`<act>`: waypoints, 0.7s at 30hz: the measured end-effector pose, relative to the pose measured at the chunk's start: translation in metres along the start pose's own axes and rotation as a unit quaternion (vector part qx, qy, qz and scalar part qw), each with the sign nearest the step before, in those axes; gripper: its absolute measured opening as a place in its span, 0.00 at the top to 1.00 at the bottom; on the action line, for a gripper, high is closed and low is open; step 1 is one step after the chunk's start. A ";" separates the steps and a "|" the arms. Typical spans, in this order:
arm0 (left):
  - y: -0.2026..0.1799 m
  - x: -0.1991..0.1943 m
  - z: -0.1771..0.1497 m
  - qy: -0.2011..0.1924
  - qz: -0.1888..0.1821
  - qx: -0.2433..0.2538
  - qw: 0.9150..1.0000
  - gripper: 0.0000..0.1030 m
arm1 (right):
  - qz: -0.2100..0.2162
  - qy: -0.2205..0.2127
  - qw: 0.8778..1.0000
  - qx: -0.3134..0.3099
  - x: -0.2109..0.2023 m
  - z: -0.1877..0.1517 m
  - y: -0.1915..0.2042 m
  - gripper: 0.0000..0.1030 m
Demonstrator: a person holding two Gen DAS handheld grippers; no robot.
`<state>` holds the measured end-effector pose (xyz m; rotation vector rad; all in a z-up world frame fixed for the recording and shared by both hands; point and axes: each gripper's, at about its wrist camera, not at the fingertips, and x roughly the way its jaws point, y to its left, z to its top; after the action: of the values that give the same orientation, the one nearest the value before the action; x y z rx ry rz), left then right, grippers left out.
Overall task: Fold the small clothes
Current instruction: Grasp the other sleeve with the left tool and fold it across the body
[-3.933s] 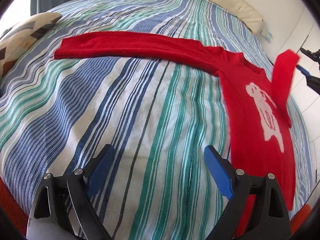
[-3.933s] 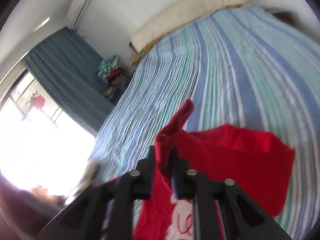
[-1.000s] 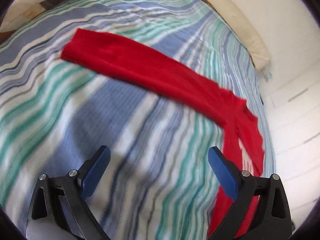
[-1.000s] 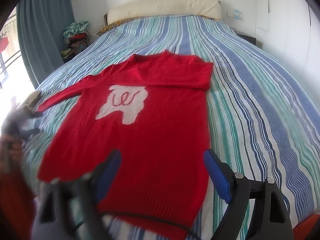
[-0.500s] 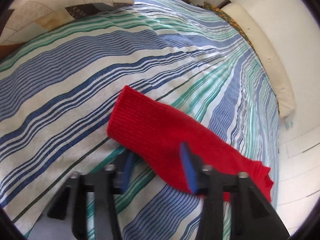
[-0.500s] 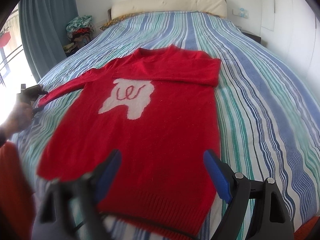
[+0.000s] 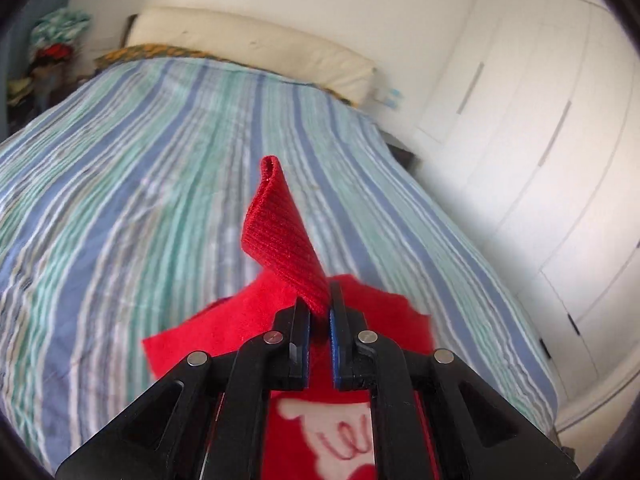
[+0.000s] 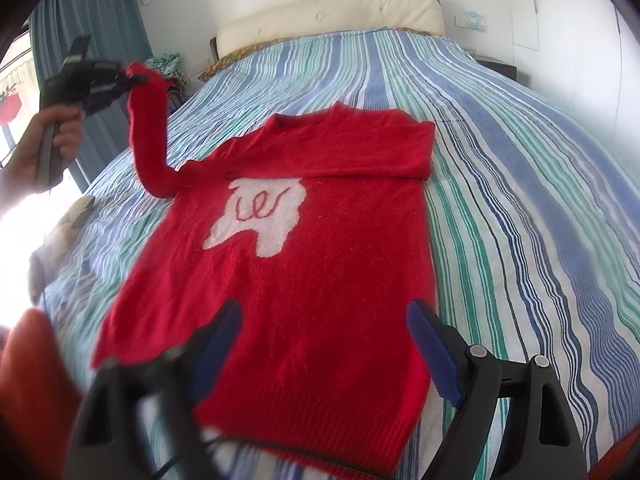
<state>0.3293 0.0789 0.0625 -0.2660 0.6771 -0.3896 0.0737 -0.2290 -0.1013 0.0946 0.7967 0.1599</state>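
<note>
bed (image 8: 500, 152): striped blue, green and white, cream headboard (image 8: 328, 16) at far edge
sweater (image 8: 304, 280): red, flat mid-bed
my left gripper (image 7: 319, 312): clamped on raised cuff (image 7: 280, 236)
my right gripper (image 8: 324, 344): wide apart, seemingly empty
room: white doors (image 7: 532, 100), blue curtain (image 8: 92, 20)

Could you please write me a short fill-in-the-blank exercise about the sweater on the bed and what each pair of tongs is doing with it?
1. The left tongs are shut on the sweater's ____.
2. The sweater is red with a ____ patch on its chest.
3. The right tongs hover over the hem with jaws ____.
4. The sweater's other sleeve lies folded across the ____.

Missing words: sleeve; white; open; chest
</note>
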 end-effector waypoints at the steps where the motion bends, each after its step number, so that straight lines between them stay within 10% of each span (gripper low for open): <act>1: -0.021 0.015 -0.001 0.021 -0.019 0.014 1.000 0.88 | 0.000 -0.003 1.000 0.004 -0.002 0.000 -0.002 0.19; 2: -0.038 0.034 -0.006 0.051 -0.029 0.023 0.998 0.81 | 0.001 -0.005 1.000 0.007 -0.003 0.000 -0.004 0.19; 4: -0.056 0.066 -0.024 0.091 -0.023 0.021 0.995 0.38 | 0.002 -0.009 1.000 0.012 -0.006 0.000 -0.007 0.19; 8: -0.024 0.068 -0.064 0.095 -0.043 -0.052 0.993 0.37 | -0.001 -0.019 1.000 0.020 -0.013 0.002 -0.013 0.19; 11: 0.032 0.042 -0.086 0.094 0.009 -0.084 0.992 0.37 | 0.003 -0.022 0.999 0.036 -0.017 0.000 -0.021 0.18; 21: 0.056 0.012 -0.172 0.156 0.086 0.106 0.978 0.28 | 0.015 0.006 0.998 0.062 0.004 -0.001 -0.031 0.17</act>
<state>0.2408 0.1047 -0.0932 0.0592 0.9526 -0.3360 0.0791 -0.2588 -0.1100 0.2226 0.8180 0.1388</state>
